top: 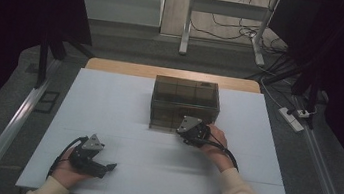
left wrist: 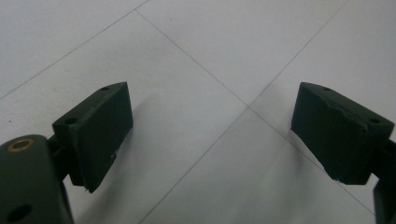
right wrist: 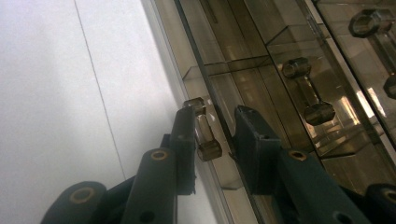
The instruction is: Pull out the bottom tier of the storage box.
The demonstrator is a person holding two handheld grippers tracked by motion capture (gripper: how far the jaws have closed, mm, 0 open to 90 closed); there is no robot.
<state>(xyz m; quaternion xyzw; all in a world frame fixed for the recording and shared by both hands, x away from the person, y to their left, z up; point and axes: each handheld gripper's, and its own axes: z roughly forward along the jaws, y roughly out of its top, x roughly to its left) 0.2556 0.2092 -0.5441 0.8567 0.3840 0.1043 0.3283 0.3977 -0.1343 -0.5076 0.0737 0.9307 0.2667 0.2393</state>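
White desk carries a smoky clear drawer box at centre-rear. Right gripper is at the box's front face w/ jaws either side of the lowest drawer's handle, whose long axis runs along the jaws; whether pads press yet, can't tell. Left gripper rests near the desk's front-left, jaws released, well apart from the box.

Smoked clear drawer box standing upright toward the far middle of the white table

It is a tinted, see-through plastic cabinet, squat and rectangular, its front facing the person; dividers inside split the top into three compartments side by side. In the right gripper view the front shows stacked drawers, each with a clear bar handle on two stubs; two more handles sit further along, and the drawers appear pushed in
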